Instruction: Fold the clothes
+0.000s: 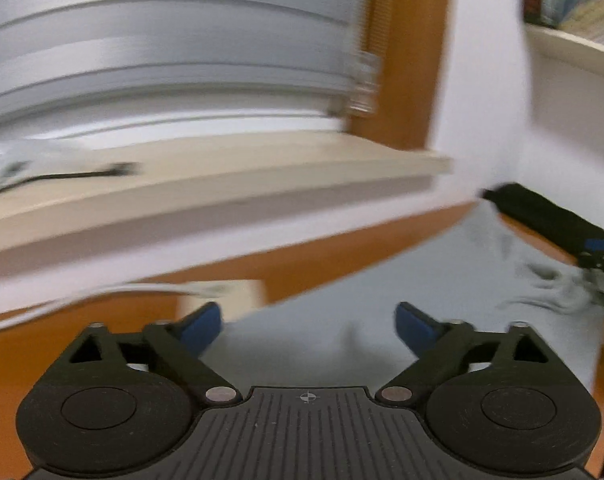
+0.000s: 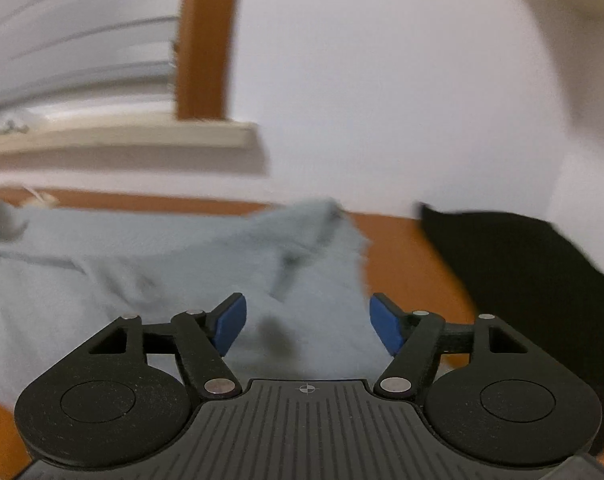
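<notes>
A pale blue garment (image 1: pixel 434 292) lies spread on an orange-brown table (image 1: pixel 82 344). My left gripper (image 1: pixel 308 326) hovers over its near edge, open, with nothing between the blue pads. In the right wrist view the same pale blue garment (image 2: pixel 182 272) is rumpled, with a raised fold toward the far side. My right gripper (image 2: pixel 307 322) stands open just above the cloth and holds nothing. In the left wrist view the other gripper's black body (image 1: pixel 550 220) reaches in from the right over bunched cloth. Both views are motion-blurred.
A black cloth (image 2: pixel 522 268) lies on the table (image 2: pixel 402 248) to the right of the garment. A beige window sill (image 1: pixel 222 176) with a black cable (image 1: pixel 78 176) runs along the white wall behind. A shelf (image 1: pixel 574 52) with items sits at upper right.
</notes>
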The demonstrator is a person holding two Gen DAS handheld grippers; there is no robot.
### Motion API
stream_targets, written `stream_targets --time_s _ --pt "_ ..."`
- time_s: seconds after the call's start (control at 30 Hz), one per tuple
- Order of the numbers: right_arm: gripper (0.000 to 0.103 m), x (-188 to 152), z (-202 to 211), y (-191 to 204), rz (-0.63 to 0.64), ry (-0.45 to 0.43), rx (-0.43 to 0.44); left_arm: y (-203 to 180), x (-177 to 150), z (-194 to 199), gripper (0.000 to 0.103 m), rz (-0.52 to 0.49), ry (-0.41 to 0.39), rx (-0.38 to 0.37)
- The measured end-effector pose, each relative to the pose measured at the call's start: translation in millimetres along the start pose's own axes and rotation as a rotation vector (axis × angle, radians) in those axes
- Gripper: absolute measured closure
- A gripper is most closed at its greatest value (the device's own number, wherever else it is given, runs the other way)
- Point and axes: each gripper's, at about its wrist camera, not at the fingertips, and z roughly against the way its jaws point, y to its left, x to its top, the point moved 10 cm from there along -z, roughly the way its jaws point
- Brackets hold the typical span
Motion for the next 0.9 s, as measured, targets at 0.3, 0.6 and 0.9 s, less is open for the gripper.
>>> stream_targets --time_s 0.3,0.6,0.9 --pt "0.033 -61.5 36.0 -64.4 -0.108 0.05 -0.115 -73.9 -15.5 -48.0 0.0 -0.067 0.044 -0.114" --pt "0.059 -67.6 40.7 -71.8 -0.229 0.029 -0.011 -69.6 -30.5 -66.9 0.0 -0.045 0.107 -0.123" --pt "0.095 -33.0 53.8 -79.3 -0.239 -0.067 0.005 -70.7 -31.9 -68.9 0.0 -0.064 0.122 -0.103"
